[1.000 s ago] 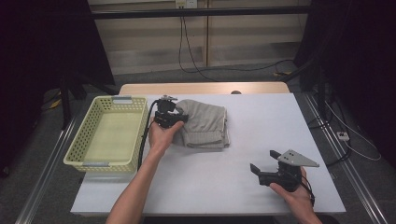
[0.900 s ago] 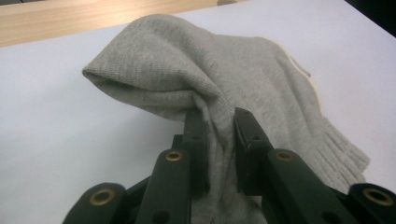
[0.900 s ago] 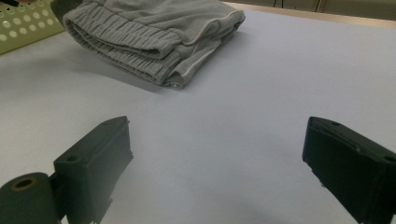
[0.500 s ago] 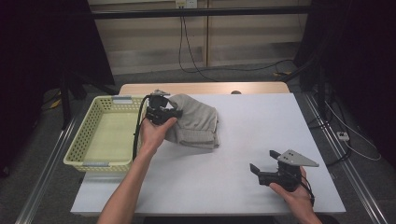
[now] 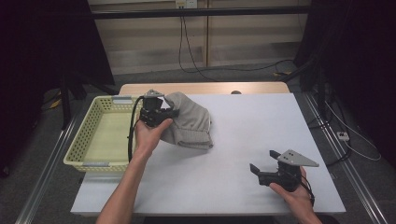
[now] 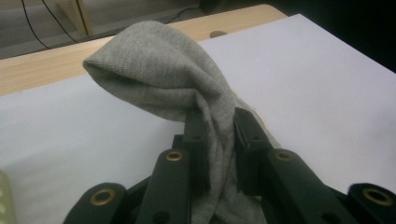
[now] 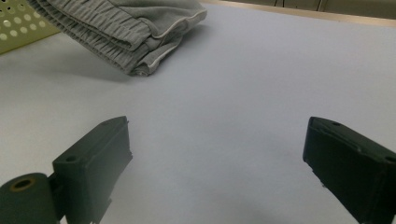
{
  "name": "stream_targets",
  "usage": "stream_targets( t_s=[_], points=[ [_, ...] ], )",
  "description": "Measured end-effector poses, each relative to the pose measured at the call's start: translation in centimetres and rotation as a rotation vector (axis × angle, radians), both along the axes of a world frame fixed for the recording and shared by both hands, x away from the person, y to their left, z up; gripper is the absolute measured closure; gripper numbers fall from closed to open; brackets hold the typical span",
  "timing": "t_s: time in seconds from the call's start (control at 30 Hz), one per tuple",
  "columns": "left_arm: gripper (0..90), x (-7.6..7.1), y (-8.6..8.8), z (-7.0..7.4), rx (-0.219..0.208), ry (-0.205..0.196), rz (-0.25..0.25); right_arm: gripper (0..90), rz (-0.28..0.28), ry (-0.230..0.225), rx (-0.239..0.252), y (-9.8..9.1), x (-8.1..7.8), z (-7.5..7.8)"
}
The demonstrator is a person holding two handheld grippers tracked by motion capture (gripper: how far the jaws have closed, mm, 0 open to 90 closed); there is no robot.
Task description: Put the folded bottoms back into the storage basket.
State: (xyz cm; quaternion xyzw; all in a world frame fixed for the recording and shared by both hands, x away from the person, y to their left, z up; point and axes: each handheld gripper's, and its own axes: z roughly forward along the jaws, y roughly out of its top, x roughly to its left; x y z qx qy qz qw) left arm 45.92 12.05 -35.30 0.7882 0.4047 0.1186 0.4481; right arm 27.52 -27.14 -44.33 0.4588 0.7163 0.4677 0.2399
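Over on the left sits the pale yellow perforated plastic basket (image 5: pixel 88 142), its far end near the wooden strip at the back of the table and its long side just beside the white tabletop (image 5: pixel 261 135). Nothing lies in it that I can see; its floor looks bare, which suggests to me it is waiting to receive the cloth.

Next to its right rim is the left gripper (image 5: pixel 164 113), held in the person's left hand (image 5: pixel 148 135). Its black jaws are pinched narrow on a bunched fold of the folded grey knitted garment (image 5: pixel 189 122), and from the left gripper view the fabric (image 6: pixel 187 88) rises out between the pads in a soft hump, so the grip looks firm. One side of the garment is lifted while its lower, ribbed edge reaches down to the table, just right of the basket. I judge the hold is at the edge nearest the basket so the whole bundle can be swung sideways over the rim without unfolding.

Farther right, well apart from the cloth, the right gripper (image 5: pixel 264 163) rests low near the front of the table, jaws spread wide and holding nothing. It seems parked clear of the way.
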Motion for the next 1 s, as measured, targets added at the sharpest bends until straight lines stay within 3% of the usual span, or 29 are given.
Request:
stream_targets(
  t_s=[0.77,1.0],
  points=[
    [78.0,-1.3,2.2,2.5,-0.048,-0.076,0.021,5.1,0.013,-0.007,0.0,0.0,-0.1,0.1],
    [78.0,-1.6,2.7,3.2,-0.035,-0.089,0.014,5.1,0.014,-0.006,0.0,0.0,-0.1,0.1]
  ],
)
